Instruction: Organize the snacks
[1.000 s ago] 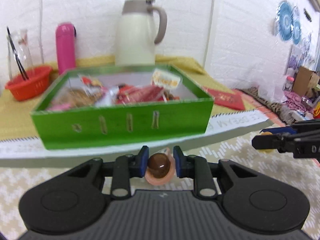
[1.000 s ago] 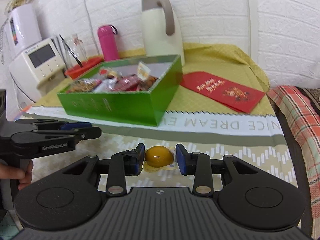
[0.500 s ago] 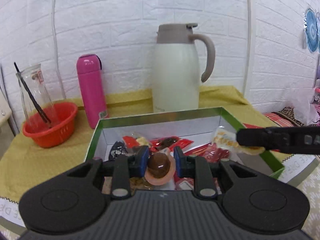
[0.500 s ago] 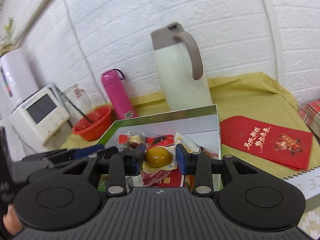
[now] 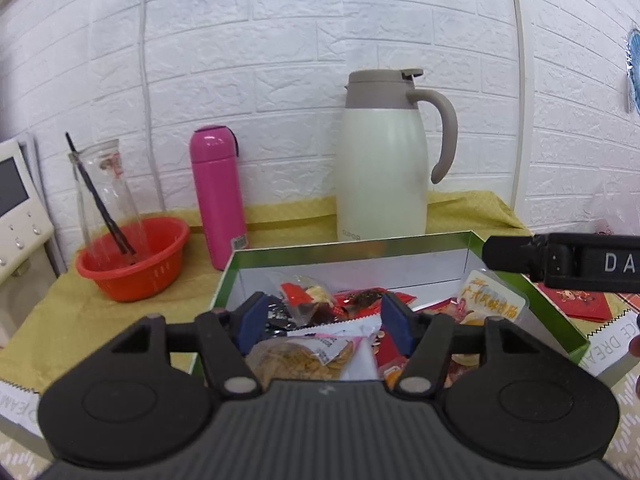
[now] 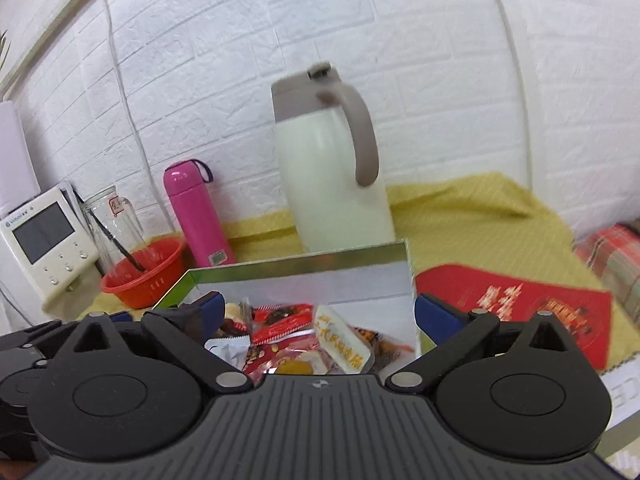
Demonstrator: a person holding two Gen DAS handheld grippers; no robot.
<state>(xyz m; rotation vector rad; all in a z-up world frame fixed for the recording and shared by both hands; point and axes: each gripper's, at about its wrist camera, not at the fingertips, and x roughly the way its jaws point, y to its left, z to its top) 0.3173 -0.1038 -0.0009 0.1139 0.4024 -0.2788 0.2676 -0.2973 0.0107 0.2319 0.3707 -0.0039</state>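
Observation:
The green snack box (image 5: 556,320) with its silver lining stands on the yellow cloth and holds several wrapped snacks (image 5: 360,304). It also shows in the right wrist view (image 6: 304,268). My left gripper (image 5: 324,320) is open and empty over the near left of the box. My right gripper (image 6: 316,316) is wide open and empty over the box. A yellow jelly cup (image 6: 296,367) lies among the snacks just below it. The right gripper's finger (image 5: 560,264) reaches in from the right in the left wrist view. The brown jelly cup is not visible.
A cream thermal jug (image 5: 382,160), a pink bottle (image 5: 218,196) and a red basket (image 5: 134,258) holding a glass carafe (image 5: 104,196) stand behind the box. A white appliance (image 6: 40,244) is at the far left. A red envelope (image 6: 520,304) lies right of the box.
Both grippers have opened over the box. The brown jelly cup left my left gripper and the yellow one left my right gripper and now lies in the box.

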